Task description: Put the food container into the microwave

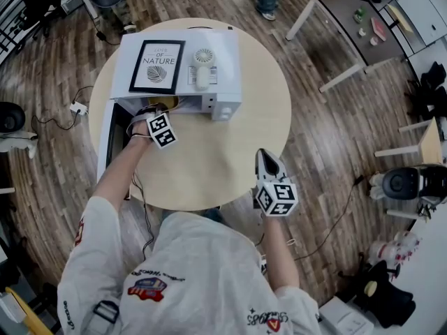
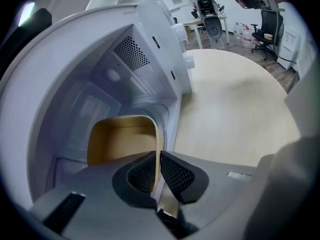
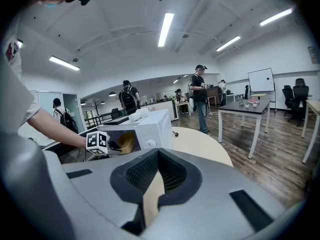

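The white microwave (image 1: 222,93) stands at the back of the round table (image 1: 237,145), its door (image 1: 110,135) swung open to the left. My left gripper (image 1: 152,119) reaches into the opening. In the left gripper view its jaws (image 2: 159,170) are shut on the right rim of a tan food container (image 2: 122,139), which sits inside the cavity (image 2: 100,89). The right gripper view also shows the container (image 3: 125,142) in the opening. My right gripper (image 1: 263,156) hovers over the table's front right, shut (image 3: 159,156) with nothing in it.
A framed print (image 1: 157,66) and a small white fan (image 1: 203,66) lie on top of the microwave. Cables and a power strip (image 1: 77,107) are on the floor at left. A dark desk (image 3: 252,105) and several standing people are beyond the table.
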Tool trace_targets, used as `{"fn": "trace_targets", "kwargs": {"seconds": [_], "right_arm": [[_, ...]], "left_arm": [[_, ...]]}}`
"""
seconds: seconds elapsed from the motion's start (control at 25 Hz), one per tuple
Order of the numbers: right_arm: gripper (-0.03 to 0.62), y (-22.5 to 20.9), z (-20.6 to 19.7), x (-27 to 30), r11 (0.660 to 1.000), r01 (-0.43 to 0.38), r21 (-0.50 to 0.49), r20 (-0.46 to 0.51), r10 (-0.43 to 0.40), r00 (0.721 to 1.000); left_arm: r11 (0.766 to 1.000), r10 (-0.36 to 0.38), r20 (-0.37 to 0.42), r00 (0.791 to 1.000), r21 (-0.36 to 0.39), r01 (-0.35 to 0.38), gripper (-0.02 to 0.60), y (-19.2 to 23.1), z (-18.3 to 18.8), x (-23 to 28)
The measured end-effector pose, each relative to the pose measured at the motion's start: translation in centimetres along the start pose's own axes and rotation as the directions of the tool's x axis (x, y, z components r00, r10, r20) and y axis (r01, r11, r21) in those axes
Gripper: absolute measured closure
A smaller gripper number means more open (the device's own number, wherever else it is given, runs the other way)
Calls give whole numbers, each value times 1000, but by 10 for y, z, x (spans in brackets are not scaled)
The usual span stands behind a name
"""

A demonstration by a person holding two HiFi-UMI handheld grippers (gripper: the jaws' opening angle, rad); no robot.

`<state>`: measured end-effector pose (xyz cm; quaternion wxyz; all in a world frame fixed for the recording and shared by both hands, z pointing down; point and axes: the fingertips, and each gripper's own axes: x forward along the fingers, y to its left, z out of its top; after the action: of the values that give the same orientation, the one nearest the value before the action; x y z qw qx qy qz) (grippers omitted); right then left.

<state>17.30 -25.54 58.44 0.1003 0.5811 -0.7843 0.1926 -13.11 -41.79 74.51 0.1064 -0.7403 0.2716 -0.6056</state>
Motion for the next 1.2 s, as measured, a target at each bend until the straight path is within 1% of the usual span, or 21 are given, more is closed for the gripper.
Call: {"fn": "trace_targets", "kwargs": {"seconds": [0.44,0.84,1.04,1.2], "right_arm": [[591,11,-7,15,1000,-17,2,-25,17,1000],[592,6,-20,14,1000,-5,15,-43,6,999],[591,5,-20,12,1000,0,17,-45,1,999],[591,4,-23,11,1000,3,18,-48,-2,999]], "left_arm": [[1000,8,-10,1000,3,-8,566,10,-3,19],[999,28,-16,999,29,-27,565,17,3,31],[998,39,-18,999,42,-39,554,20,6,33],[998,59,-9,998,35,-58,535,24,9,31]]}}
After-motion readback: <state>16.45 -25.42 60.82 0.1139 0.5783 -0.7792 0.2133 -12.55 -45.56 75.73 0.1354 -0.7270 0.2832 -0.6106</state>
